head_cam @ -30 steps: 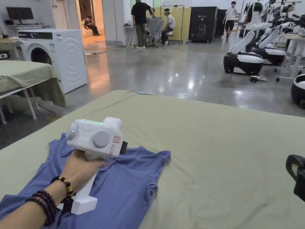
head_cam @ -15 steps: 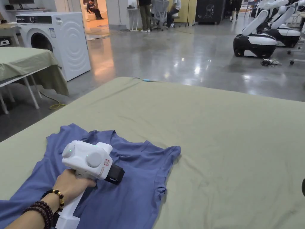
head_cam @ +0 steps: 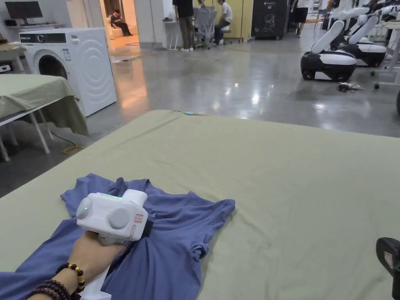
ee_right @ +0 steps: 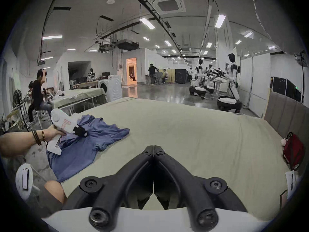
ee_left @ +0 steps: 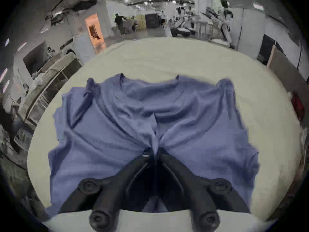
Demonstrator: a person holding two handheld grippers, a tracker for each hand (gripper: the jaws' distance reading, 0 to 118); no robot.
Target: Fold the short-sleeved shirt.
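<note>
A blue short-sleeved shirt (head_cam: 172, 242) lies rumpled on the left part of the green-covered table (head_cam: 297, 187), collar toward the far side. In the left gripper view the shirt (ee_left: 150, 111) spreads out ahead, and my left gripper (ee_left: 154, 150) is shut on a pinched ridge of its cloth near the middle. From the head view the white body of the left gripper (head_cam: 146, 230) covers that pinch. My right gripper (ee_right: 153, 149) is shut with nothing in it, held over bare table to the right of the shirt (ee_right: 87, 143); its dark edge (head_cam: 390, 261) shows at the lower right.
A washing machine (head_cam: 74, 66) and a second covered table (head_cam: 27, 93) stand to the left across the floor. White robots (head_cam: 332, 58) are parked at the far right, people stand at the back. A red bag (ee_right: 293, 150) lies at the table's right side.
The left gripper has come down and toward me onto the shirt's middle, bunching cloth there. The head camera has shifted. The right gripper's edge is back in the lower right.
</note>
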